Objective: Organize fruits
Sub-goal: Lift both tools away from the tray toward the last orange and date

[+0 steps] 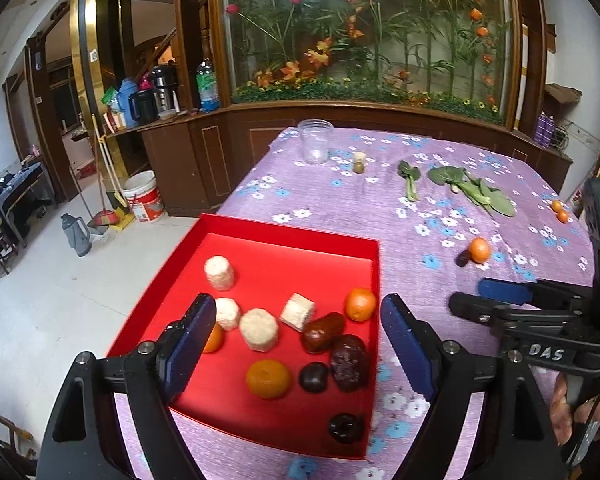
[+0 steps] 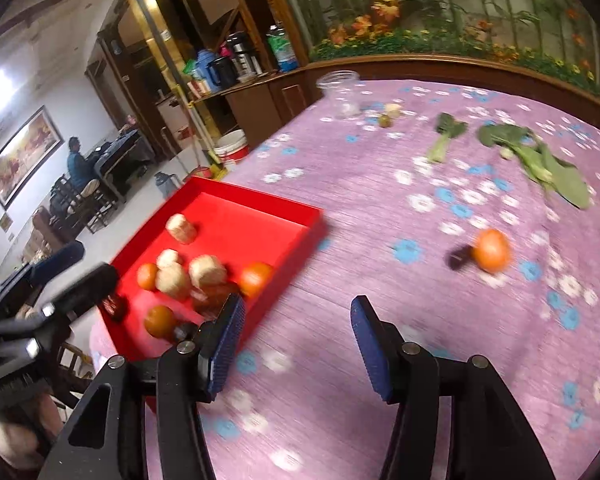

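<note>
grippers both sit released: my left gripper (image 1: 298, 344) hovers over the red tray (image 1: 374, 280), my right gripper (image 2: 298, 344) beside it, short of the orange (image 2: 491, 250) ahead.

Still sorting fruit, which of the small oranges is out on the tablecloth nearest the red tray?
The small round orange beside a dark date, alone mid-cloth; two others sit at the far edge.

A smooth matt red tray (image 1: 374, 280) sits on woven floral cloth (image 1: 440, 184) near a clear plastic jar (image 1: 315, 141).
</note>
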A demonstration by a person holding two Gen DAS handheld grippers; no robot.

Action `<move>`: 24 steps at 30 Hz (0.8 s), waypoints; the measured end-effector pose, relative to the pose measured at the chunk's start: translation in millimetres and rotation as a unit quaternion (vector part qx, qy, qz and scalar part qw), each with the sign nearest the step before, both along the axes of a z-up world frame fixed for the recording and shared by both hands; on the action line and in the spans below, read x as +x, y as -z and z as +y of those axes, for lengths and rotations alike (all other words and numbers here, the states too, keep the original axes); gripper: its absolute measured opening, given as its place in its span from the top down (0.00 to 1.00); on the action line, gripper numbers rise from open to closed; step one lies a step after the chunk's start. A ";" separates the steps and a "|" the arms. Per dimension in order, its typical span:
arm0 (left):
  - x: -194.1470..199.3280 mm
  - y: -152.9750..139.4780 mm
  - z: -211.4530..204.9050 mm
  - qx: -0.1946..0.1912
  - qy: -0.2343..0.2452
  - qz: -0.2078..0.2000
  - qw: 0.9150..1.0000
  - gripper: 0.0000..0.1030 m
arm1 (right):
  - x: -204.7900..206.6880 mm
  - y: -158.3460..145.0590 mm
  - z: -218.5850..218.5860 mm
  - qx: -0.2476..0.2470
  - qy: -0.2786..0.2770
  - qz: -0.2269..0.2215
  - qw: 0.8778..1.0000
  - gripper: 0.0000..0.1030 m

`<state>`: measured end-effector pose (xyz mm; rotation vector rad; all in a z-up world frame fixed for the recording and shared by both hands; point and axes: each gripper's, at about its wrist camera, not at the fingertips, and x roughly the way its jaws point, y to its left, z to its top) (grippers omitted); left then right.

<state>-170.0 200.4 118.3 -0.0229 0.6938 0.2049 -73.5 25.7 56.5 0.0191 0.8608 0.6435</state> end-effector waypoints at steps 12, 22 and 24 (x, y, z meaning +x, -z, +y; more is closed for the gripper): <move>30.4 13.7 -56.3 -0.024 0.078 0.034 0.996 0.19 | 19.7 -2.3 -167.6 -0.024 0.155 0.003 0.988 0.42; 57.3 30.9 -100.1 -0.046 0.135 0.066 0.988 0.19 | 38.7 -5.1 -257.4 -0.027 0.239 0.001 0.971 0.42; 60.2 34.8 -103.3 -0.049 0.138 0.071 0.987 0.19 | 44.3 -2.9 -271.4 -0.025 0.252 0.004 0.967 0.42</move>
